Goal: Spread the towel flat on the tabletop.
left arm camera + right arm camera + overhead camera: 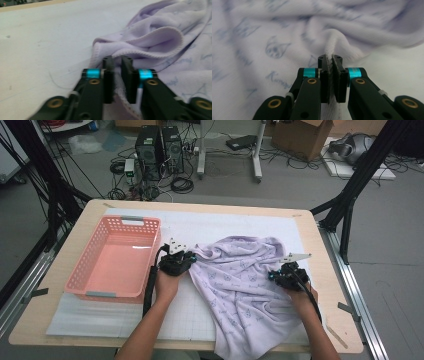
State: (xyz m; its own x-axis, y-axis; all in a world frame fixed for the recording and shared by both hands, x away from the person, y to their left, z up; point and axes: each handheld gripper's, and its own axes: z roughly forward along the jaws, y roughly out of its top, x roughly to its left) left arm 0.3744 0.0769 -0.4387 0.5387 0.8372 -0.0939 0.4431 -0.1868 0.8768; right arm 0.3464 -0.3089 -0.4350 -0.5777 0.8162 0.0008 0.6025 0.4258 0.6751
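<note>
Pinching the lilac blanket, both grippers seemingly clamped.

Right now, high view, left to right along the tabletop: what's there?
pink basket → left gripper → lilac cloth → right gripper

Pink basket sits on table, left part, slotted walls, grey handles at near & far ends. White gridded mat runs under basket & covers most of tabletop. Beyond table's far edge, on floor: 2 black PC towers side by side w/ cable tangle in front. Right of towers, white stand legs. Further right, cardboard box, then grey helmet-like item on white board. Black frame struts flank table's far corners.
</note>
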